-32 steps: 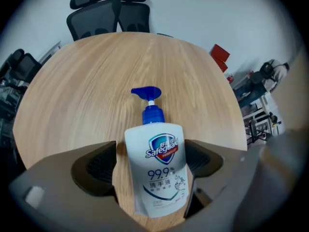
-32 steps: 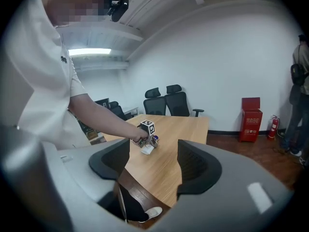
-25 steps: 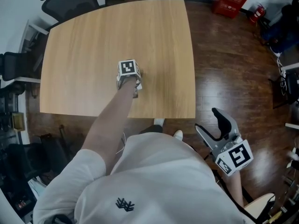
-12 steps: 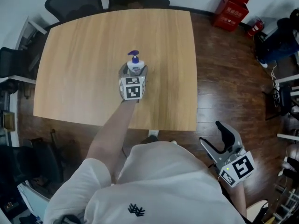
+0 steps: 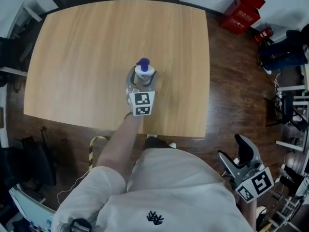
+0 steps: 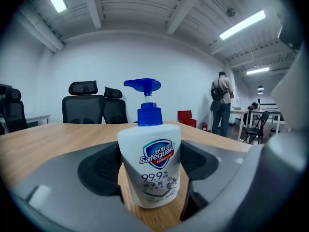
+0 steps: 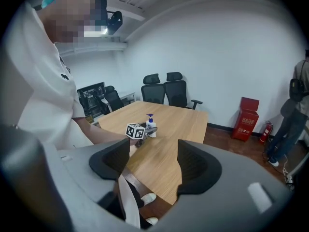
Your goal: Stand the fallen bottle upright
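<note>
White bottle (image 6: 149,149) upright, left gripper (image 6: 150,175) clamping it; right gripper (image 7: 153,164) wide, off table (image 5: 72,57).

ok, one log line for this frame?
bottle: upright on table | left gripper: shut on bottle | right gripper: open, empty, off table

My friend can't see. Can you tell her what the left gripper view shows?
A white soap bottle with a blue pump stands upright on a wooden table, held between the two grey jaws of the left gripper. Behind it are black office chairs, and a person stands far off at the right.
</note>
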